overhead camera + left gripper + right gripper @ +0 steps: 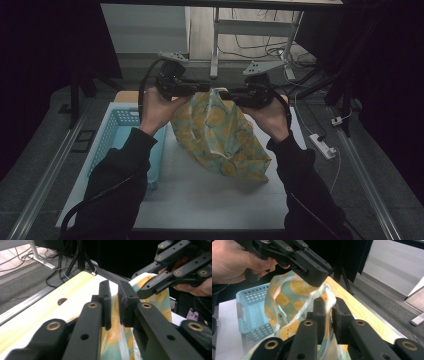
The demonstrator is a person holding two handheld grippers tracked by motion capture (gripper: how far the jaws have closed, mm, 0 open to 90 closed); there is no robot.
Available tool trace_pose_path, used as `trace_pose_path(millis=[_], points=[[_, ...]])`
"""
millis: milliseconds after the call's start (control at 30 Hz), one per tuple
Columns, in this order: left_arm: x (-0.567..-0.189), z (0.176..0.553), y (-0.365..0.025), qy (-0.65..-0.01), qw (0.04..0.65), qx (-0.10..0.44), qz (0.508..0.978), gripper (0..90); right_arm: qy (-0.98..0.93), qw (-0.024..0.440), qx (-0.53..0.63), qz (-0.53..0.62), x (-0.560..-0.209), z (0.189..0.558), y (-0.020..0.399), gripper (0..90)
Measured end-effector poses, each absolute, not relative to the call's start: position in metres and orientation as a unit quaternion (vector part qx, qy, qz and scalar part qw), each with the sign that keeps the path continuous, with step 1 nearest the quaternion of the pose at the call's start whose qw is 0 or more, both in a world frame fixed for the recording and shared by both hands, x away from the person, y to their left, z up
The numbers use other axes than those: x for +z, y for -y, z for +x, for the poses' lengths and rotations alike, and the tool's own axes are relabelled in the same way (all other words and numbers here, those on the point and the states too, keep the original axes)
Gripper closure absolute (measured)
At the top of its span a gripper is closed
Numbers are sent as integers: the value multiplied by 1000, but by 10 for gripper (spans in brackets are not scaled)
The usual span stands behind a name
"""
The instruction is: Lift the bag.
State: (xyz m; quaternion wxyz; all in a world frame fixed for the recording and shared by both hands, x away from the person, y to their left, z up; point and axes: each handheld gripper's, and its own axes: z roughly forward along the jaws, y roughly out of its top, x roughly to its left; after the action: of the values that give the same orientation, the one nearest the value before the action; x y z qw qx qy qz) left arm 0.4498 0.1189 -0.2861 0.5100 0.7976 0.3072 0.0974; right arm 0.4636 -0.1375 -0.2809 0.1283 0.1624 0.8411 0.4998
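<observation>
Left gripper (114,305): jaws narrow, pinching bag (220,135) rim.
Right gripper (327,312): jaws clamped on opposite rim.
Bag contents: hidden.
Basket (117,131): interior partly hidden behind sleeve.

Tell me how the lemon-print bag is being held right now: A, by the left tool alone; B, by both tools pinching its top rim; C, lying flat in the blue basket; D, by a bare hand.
B: the left tool and the right tool each clamp the top rim of the bag, lifting it over the table beside the blue basket.
</observation>
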Motion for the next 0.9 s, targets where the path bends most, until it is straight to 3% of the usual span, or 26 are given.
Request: trace_pose_path(millis=[433, 900], points=[[-302, 431, -123, -291, 491, 132, 811, 453, -840, 129, 498, 172, -294, 460, 138, 583], [-345, 417, -127, -317, 468, 114, 817, 203, -843, 112, 493, 185, -325, 455, 139, 417]])
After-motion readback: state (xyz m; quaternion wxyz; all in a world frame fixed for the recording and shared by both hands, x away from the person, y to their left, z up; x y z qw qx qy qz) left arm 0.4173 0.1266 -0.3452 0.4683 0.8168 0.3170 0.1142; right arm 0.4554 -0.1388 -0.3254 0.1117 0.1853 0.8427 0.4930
